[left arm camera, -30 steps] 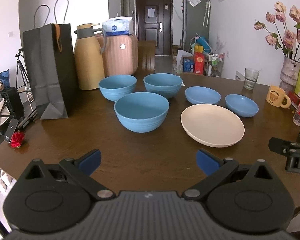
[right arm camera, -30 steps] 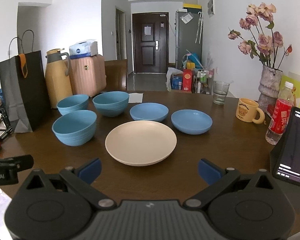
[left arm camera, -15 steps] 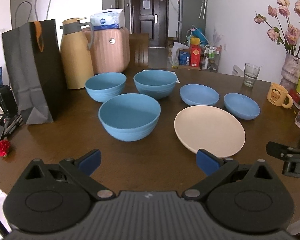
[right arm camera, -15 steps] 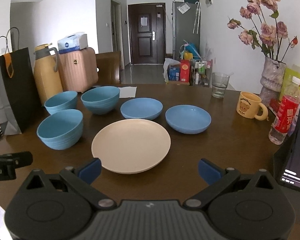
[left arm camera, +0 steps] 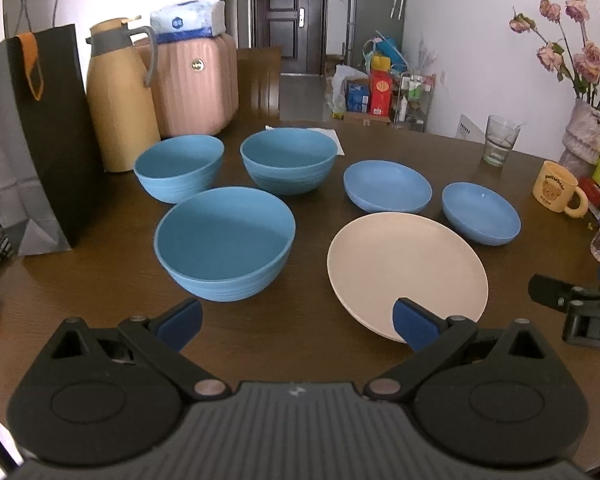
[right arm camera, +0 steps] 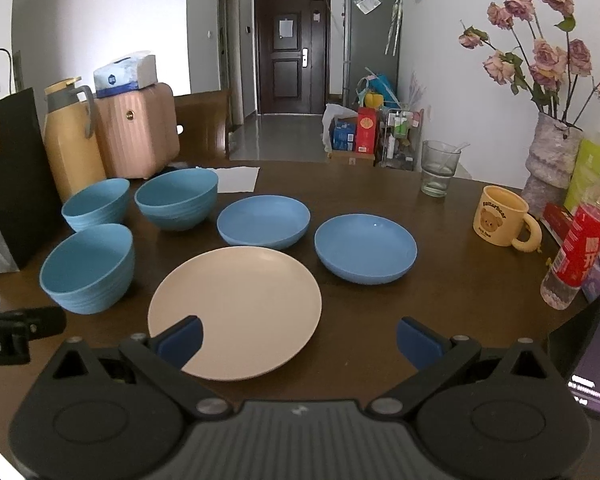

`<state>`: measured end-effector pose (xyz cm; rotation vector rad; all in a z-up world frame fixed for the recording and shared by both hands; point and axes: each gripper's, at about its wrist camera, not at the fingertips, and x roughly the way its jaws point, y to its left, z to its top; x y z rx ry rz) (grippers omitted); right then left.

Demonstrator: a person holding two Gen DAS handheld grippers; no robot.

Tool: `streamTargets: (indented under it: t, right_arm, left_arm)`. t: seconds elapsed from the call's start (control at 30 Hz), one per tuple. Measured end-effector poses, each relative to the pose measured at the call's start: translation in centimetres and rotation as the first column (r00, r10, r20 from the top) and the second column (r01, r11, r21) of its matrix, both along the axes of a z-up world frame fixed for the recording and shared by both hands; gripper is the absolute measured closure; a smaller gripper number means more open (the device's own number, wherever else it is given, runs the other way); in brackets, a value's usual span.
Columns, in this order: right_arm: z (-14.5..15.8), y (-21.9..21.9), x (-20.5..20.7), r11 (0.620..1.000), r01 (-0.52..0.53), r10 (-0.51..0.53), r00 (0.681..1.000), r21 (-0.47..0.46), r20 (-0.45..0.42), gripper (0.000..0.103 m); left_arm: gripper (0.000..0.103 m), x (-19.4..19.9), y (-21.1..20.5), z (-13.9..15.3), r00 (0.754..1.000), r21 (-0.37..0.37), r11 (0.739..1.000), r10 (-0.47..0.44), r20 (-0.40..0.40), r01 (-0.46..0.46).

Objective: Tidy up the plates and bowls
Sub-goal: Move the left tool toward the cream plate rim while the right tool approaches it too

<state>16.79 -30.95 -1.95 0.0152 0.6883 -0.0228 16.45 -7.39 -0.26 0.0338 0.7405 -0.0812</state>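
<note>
From the left wrist camera, the left gripper (left arm camera: 298,322) hangs above the near edge of the dark wooden table (left arm camera: 300,344) with its blue-tipped fingers spread wide and nothing between them. Ahead of it stands the nearest blue bowl (left arm camera: 225,243), with two more deep blue bowls behind it, one at the left (left arm camera: 179,168) and one at the right (left arm camera: 288,160). The cream plate (left arm camera: 407,272) lies to the right, its near rim partly hidden by the right finger. Two shallow blue dishes (left arm camera: 387,187) (left arm camera: 481,213) sit behind the plate. A black paper bag (left arm camera: 32,140) and a tan jug (left arm camera: 120,96) stand at the left.

From the right wrist camera, the right gripper (right arm camera: 300,340) also has its fingers wide apart and empty, poised over the near side of the cream plate (right arm camera: 236,304). The bowls stay grouped at the left, the dishes just behind the plate. A yellow mug (right arm camera: 500,222), a glass (right arm camera: 438,168) and a vase of flowers (right arm camera: 550,160) stand well apart at the right
</note>
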Motion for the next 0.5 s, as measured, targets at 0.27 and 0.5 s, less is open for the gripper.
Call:
streamTargets:
  t: [0.27, 0.5]
  right_arm:
    - [-0.9, -1.2, 3.5, 1.000, -0.021, 0.021, 0.998, 0.001, -0.056, 0.000]
    - [-1.9, -2.0, 6.9, 0.999, -0.045, 0.045, 0.993, 0.002, -0.113, 0.000]
  left_arm:
    - [0.000, 3.2, -1.1, -1.1, 0.997, 0.006, 1.000, 0.026, -0.069, -0.026]
    - [0.000, 6.1, -2.0, -2.1, 0.988, 0.001, 0.998, 0.055, -0.142, -0.056]
